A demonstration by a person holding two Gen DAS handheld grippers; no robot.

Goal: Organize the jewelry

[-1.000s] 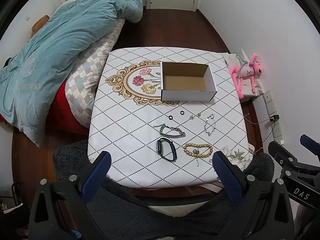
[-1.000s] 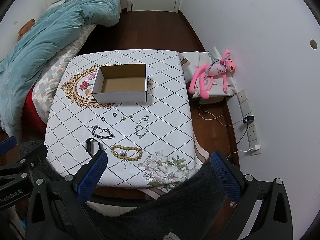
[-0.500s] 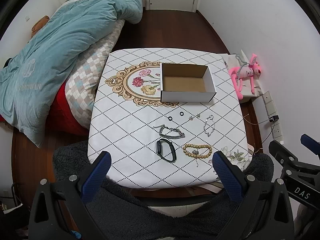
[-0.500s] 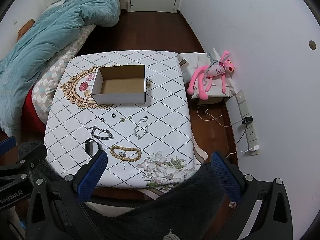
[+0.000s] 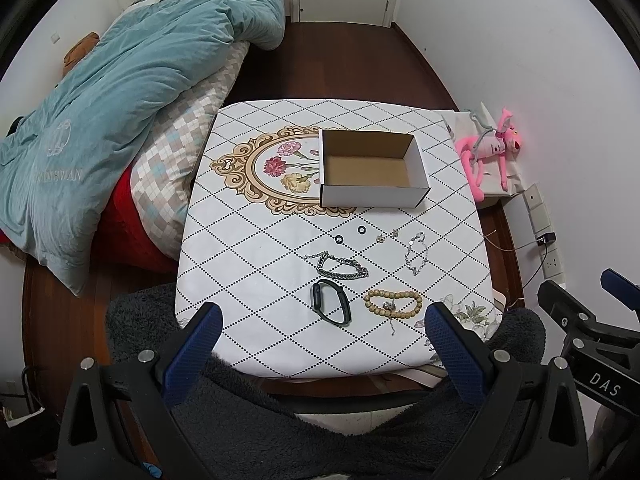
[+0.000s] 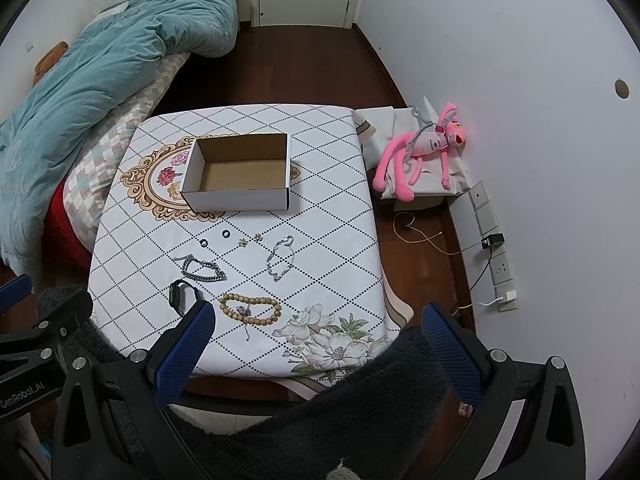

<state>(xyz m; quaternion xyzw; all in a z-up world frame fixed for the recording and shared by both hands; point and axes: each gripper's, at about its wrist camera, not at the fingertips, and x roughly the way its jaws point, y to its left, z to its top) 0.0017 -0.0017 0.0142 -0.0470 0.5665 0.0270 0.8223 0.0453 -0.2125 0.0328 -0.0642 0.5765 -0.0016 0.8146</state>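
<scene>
Box (image 5: 374,174) at the table's (image 5: 248,264) far side; bracelets (image 5: 393,304) and smartband (image 5: 330,301) lie before it, nearer the viewer.

On the table (image 5: 248,280): one open cardboard box (image 5: 372,174) toward the far edge. Two small dark rings (image 5: 350,234). Two tiny earrings (image 5: 387,236). One heavy silver chain bracelet (image 5: 340,267), one fine silver chain bracelet (image 5: 416,254), one wooden bead bracelet (image 5: 394,304), one black smartwatch (image 5: 330,301) near the front edge.
</scene>
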